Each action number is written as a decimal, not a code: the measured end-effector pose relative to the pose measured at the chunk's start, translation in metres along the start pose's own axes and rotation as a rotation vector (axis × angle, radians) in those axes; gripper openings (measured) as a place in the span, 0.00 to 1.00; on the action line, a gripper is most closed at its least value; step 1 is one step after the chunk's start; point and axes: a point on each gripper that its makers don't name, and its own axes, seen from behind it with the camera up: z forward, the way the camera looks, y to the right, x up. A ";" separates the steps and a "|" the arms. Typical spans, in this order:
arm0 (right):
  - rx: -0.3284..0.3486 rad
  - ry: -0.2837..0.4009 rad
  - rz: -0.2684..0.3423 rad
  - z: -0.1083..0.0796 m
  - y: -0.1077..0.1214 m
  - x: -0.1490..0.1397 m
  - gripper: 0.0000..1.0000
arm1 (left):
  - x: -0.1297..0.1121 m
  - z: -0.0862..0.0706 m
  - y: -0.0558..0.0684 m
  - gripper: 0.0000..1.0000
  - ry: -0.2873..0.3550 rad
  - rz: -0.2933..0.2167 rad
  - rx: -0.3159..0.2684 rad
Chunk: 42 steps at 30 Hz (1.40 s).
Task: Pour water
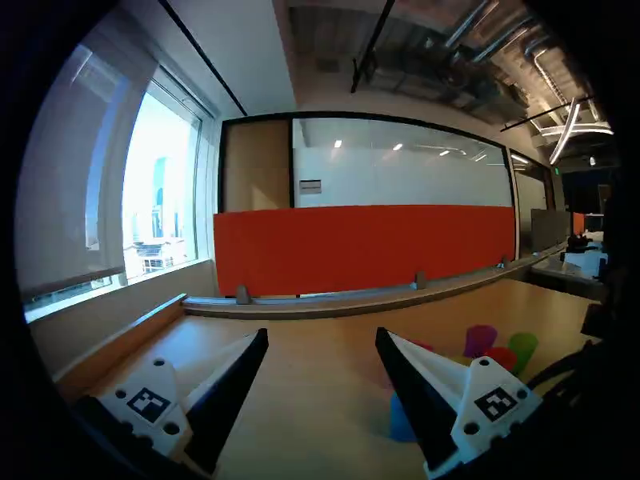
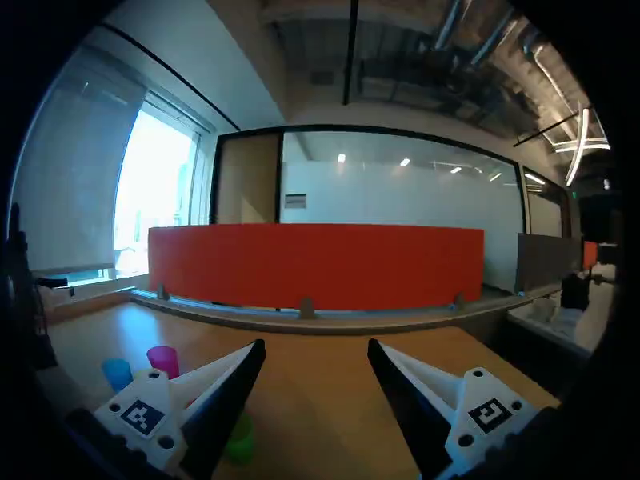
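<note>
Blue cup [image 1: 398,420] by left gripper [image 1: 320,331] right finger, jaws spread; green cup [image 2: 240,440] by right gripper [image 2: 314,342] left finger, jaws spread.

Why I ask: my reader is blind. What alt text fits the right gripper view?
The right gripper hangs open above a desk, with a pink cup, a blue cup and a green cup at lower left and an orange divider behind.

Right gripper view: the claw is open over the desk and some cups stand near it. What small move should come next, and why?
Probably lower the right claw toward the green cup, which stands close beside one of its fingers. The right claw and the left claw are both open and empty, so a cup must likely be gripped before any pouring.
</note>
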 end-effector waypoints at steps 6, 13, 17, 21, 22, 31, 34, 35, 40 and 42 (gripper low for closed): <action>0.017 0.006 -0.009 0.005 -0.004 0.044 0.99 | 0.049 0.003 -0.001 1.00 0.024 0.005 -0.014; 0.039 0.004 0.004 0.004 -0.007 0.080 0.99 | 0.093 0.003 -0.003 1.00 0.042 0.005 -0.035; 0.056 -0.012 0.026 0.003 -0.009 0.081 0.99 | 0.096 0.004 0.001 1.00 0.025 -0.015 -0.053; 0.082 -0.017 0.033 0.004 -0.012 0.078 0.99 | 0.095 0.005 0.005 1.00 0.013 -0.023 -0.077; 0.091 -0.019 0.031 0.004 -0.013 0.077 0.99 | 0.094 0.005 0.006 1.00 0.011 -0.019 -0.084; 0.225 -0.046 0.009 0.006 -0.037 0.070 0.99 | 0.104 0.004 0.027 1.00 0.032 -0.022 -0.199; 0.285 -0.051 -0.002 0.005 -0.049 0.071 0.99 | 0.106 0.002 0.035 1.00 0.032 -0.039 -0.251; 0.308 -0.052 -0.006 0.005 -0.053 0.071 0.99 | 0.106 0.002 0.037 1.00 0.027 -0.042 -0.268; 0.407 -0.053 -0.024 0.000 -0.073 0.074 0.99 | 0.103 0.001 0.045 1.00 0.003 -0.030 -0.331; 0.439 -0.053 -0.028 -0.002 -0.079 0.076 0.99 | 0.102 0.002 0.049 1.00 -0.003 -0.023 -0.354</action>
